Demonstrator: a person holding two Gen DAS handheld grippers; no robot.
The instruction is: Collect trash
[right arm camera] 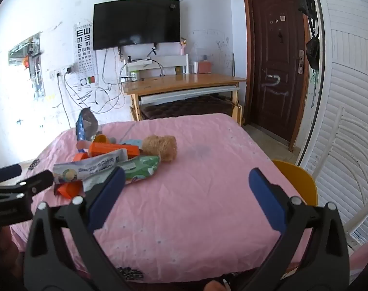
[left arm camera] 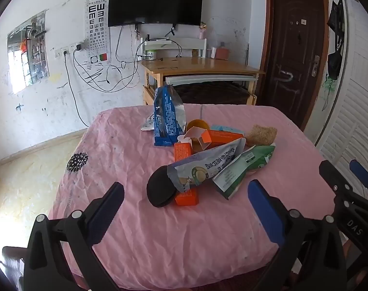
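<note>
The trash pile (left arm camera: 203, 160) lies dead ahead of the left gripper (left arm camera: 186, 201), left of the right gripper (right arm camera: 187, 189); both jaws apart, empty

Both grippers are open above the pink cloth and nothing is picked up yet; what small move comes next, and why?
Probably ease the left gripper forward and down onto the grey-and-white foil pouch. It lies on top of the trash pile, nearest those open fingers, overlapping the orange carton and black round disc. The right gripper faces mostly bare cloth.

left wrist: near edge, faces trash pile (left arm camera: 203, 160) close | right wrist: further right | shared: tabletop (right arm camera: 208, 194), TV wall
</note>
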